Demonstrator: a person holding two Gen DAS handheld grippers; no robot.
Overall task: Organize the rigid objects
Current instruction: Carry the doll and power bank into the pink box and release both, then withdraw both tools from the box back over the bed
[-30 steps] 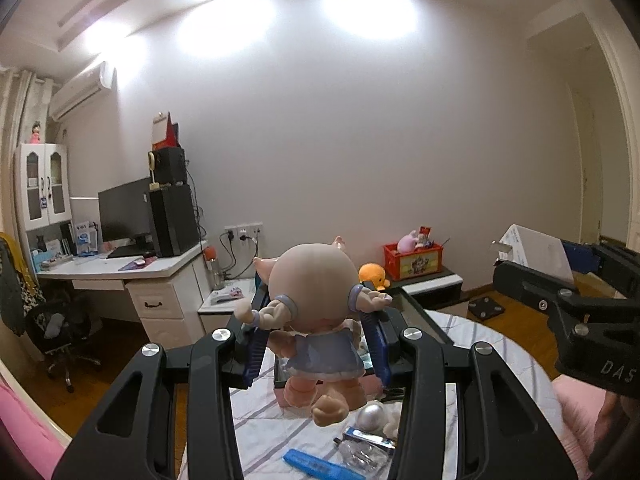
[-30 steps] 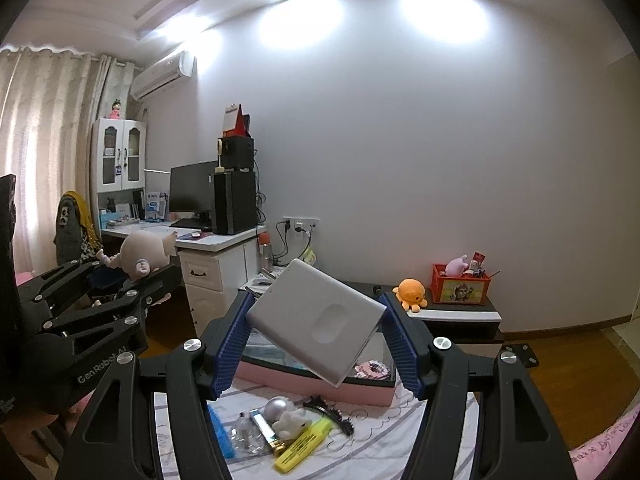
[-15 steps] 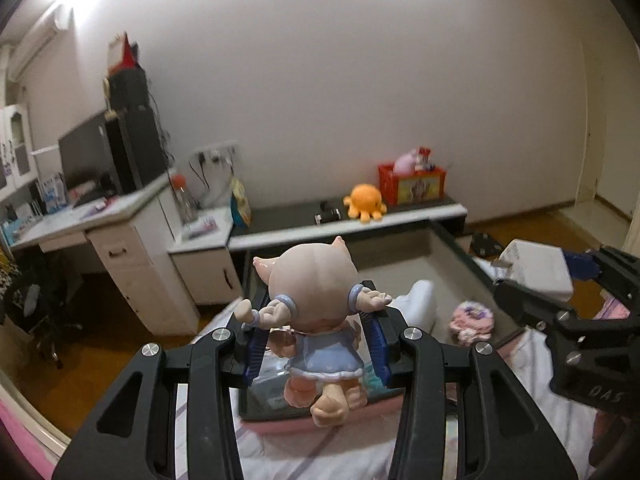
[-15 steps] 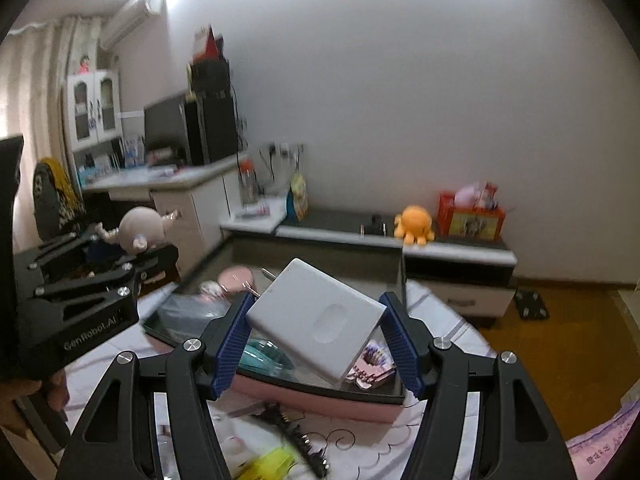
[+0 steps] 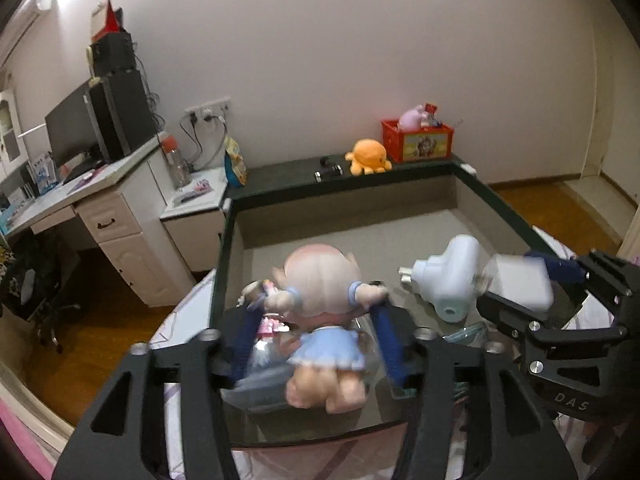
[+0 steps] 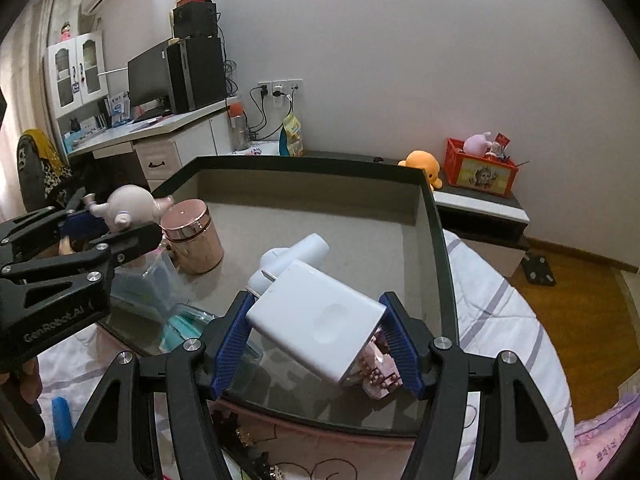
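Note:
My left gripper is shut on a pink pig doll in a blue dress and holds it over the near left part of a dark-rimmed storage box. My right gripper is shut on a white flat power bank and holds it tilted over the box's near right part. In the box lie a white plug adapter, a rose-gold jar, a pink block toy and clear plastic packs.
The box rests on a bed with a white striped sheet. A blue marker and a dark hair clip lie on the sheet in front. Behind stand a low dark shelf with an orange octopus plush, a red crate and a white desk.
Both grippers have tilted down and moved forward over the box with their objects still held. The view went from the wall to the box's inside.

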